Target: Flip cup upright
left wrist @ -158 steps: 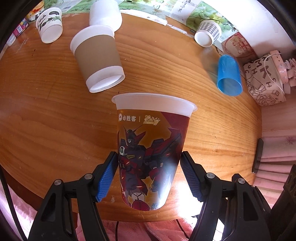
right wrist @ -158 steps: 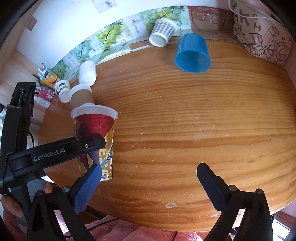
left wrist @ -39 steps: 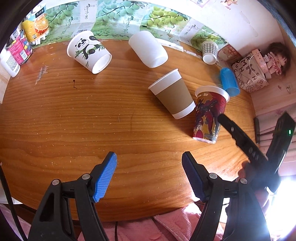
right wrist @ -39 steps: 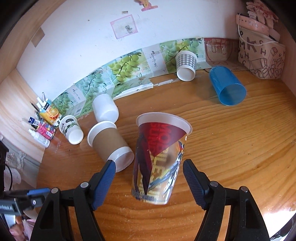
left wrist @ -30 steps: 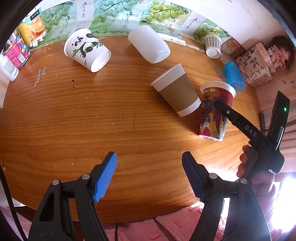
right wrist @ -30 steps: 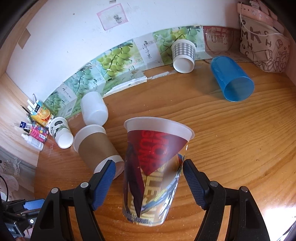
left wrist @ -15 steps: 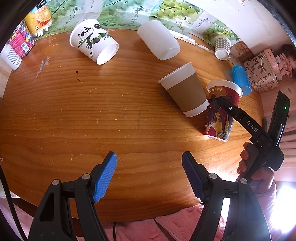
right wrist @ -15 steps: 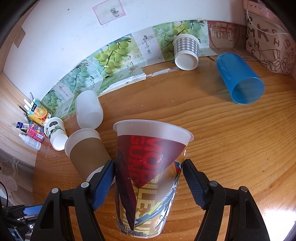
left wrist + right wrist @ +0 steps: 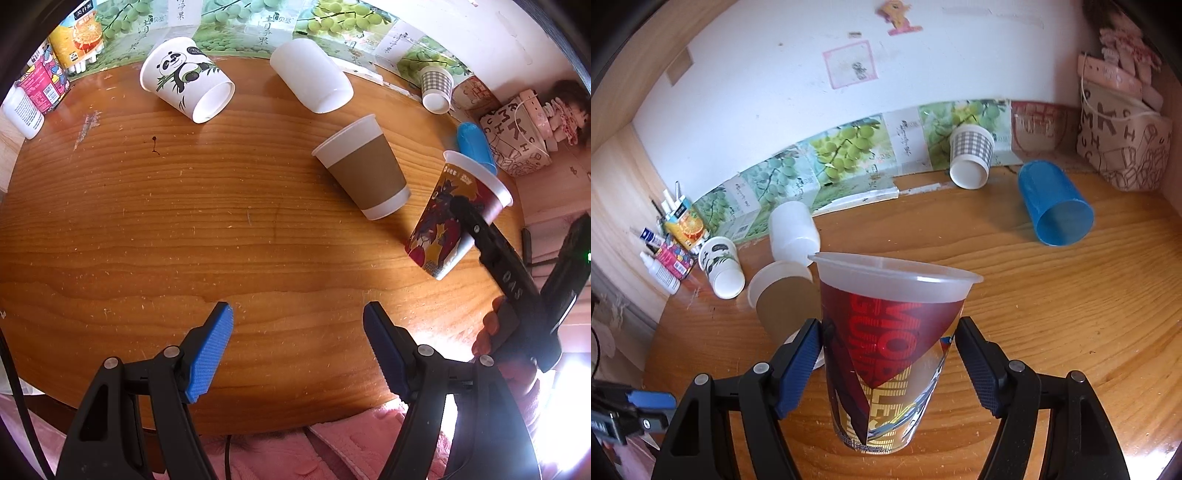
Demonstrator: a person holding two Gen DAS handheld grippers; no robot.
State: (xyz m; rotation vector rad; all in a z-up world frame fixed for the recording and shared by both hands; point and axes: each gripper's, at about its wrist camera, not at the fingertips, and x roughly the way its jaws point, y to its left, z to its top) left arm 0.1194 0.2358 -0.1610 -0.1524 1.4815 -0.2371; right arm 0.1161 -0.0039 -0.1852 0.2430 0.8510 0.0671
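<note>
A red printed plastic cup (image 9: 890, 347) stands upright on the wooden table (image 9: 1052, 332), between the fingers of my right gripper (image 9: 890, 362). The jaws stand open, one on each side of the cup, the left pad (image 9: 801, 362) close to its wall; I cannot tell if either touches. In the left wrist view the same cup (image 9: 454, 214) is at the right with the right gripper's finger across it. My left gripper (image 9: 297, 347) is open and empty over the table's near edge (image 9: 258, 406).
Lying on their sides: a brown-sleeved paper cup (image 9: 364, 173), a white cup (image 9: 312, 75), a panda cup (image 9: 186, 79), a checked cup (image 9: 971, 155) and a blue cup (image 9: 1052, 203). Bottles and cartons (image 9: 44, 81) stand far left; a patterned bag (image 9: 1123, 144) far right.
My right gripper has come closer around the red cup, which now fills the space between its fingers. My left gripper has drawn back and stayed open.
</note>
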